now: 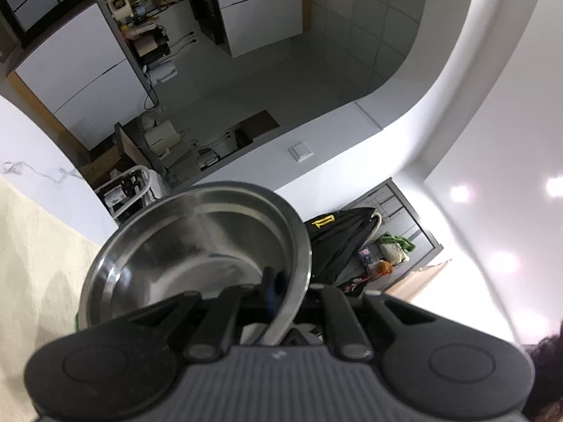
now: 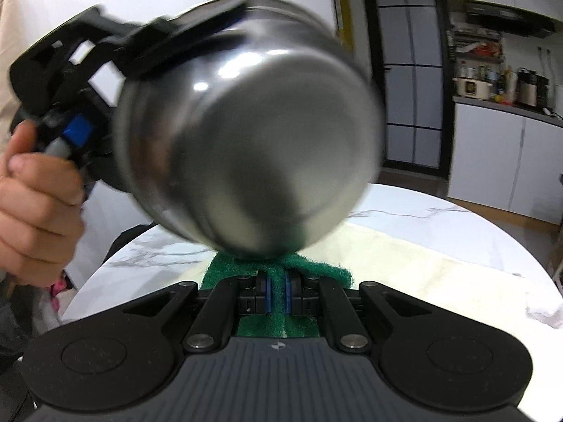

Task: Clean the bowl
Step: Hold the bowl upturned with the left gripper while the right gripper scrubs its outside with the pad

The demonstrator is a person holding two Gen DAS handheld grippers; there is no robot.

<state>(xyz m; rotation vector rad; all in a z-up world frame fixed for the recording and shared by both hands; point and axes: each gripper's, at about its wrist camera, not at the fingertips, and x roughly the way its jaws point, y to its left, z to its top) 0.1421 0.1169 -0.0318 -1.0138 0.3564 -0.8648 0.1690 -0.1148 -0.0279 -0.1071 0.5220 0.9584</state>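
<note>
From my left wrist camera I see the left gripper (image 1: 278, 299) pinching the rim of the steel bowl (image 1: 197, 253), its hollow facing the lens. Only my right wrist view shows the hand (image 2: 35, 211) gripping that tool, the bowl's blurred, shiny underside held above the marble table (image 2: 404, 211), and the right gripper (image 2: 278, 295) clamped on a green scouring pad (image 2: 281, 270) (touching the bowl's lower edge).

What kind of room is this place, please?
Most likely a home kitchen with a dining area: a counter with appliances, a white marble-patterned table, and a steel bowl being scrubbed with a green scouring pad.
</note>
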